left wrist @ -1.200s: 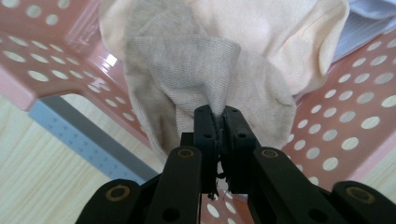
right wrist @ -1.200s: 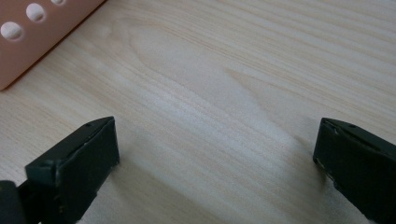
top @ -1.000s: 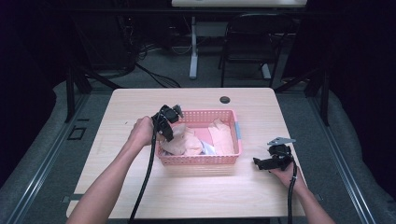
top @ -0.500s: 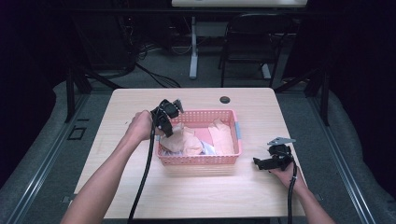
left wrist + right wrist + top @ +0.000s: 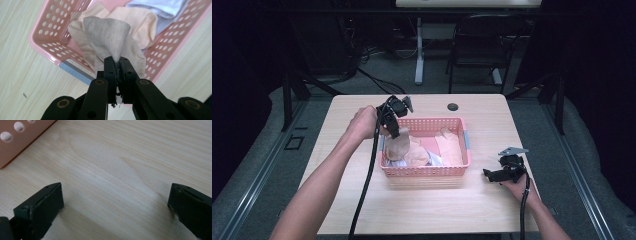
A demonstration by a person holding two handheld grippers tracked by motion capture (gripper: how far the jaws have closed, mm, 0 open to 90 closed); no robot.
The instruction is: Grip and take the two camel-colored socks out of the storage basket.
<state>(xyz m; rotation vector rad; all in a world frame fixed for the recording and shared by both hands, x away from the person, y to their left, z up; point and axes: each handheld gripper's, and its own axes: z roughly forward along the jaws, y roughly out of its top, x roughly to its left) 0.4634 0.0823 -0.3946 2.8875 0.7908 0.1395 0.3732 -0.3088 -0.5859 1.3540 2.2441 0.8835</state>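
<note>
While the left gripper (image 5: pixel 117 62) holds its jaws clamped on a pinch of beige knit cloth (image 5: pixel 110 40), the step in hand reads as lifting that one piece out of the pink perforated basket (image 5: pixel 424 171). In the high view the cloth (image 5: pixel 398 145) hangs from the left gripper (image 5: pixel 393 131) just left of frame centre, its lower end touching or nearly touching the other garments in the basket's left half: a peach piece (image 5: pixel 140 25) and a pale blue-white one (image 5: pixel 162 7).

Judgement: the next move calls for more height, until the hanging end clears the basket rim, then a carry sideways to bare desk (image 5: pixel 362 210); a snag on the pile beneath is the risk.

Pose: the left forearm runs from the lower left of the high view up to the basket's left end, wrist bent, jaws pointing down into it. The right gripper (image 5: pixel 502 172) rests low at the lower right of the high view, near the basket's right end, jaws wide apart and empty above the desk (image 5: pixel 120 170).
</note>
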